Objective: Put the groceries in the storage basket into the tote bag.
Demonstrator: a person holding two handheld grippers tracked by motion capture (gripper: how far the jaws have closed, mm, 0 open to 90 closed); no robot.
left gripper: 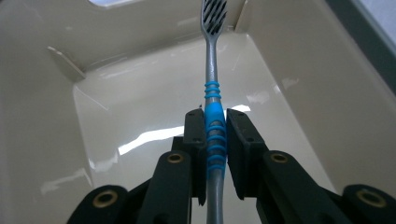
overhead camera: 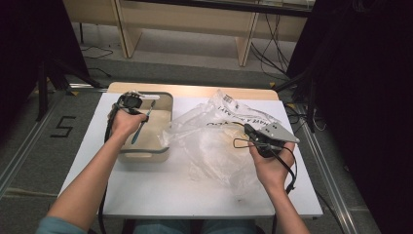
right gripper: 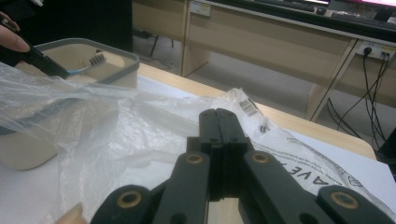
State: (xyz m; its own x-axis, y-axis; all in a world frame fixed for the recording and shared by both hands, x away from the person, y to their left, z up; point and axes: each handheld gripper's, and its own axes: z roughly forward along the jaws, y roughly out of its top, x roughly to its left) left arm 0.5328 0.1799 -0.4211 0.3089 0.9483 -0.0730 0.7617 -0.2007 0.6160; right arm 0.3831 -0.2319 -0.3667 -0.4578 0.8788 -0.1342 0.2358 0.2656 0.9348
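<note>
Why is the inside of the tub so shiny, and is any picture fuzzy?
Left gripper view: room light glares white off the tub floor; the toothbrush looks sharp. Right gripper view: the plastic bag glints softly, and the background desks blur. High view: dark edges, bright table.

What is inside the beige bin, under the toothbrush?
Under the toothbrush, held by the left gripper, the bin shows a bare, glossy floor. Its near end lies hidden behind the jaws, and the plastic bag covers one corner.
</note>
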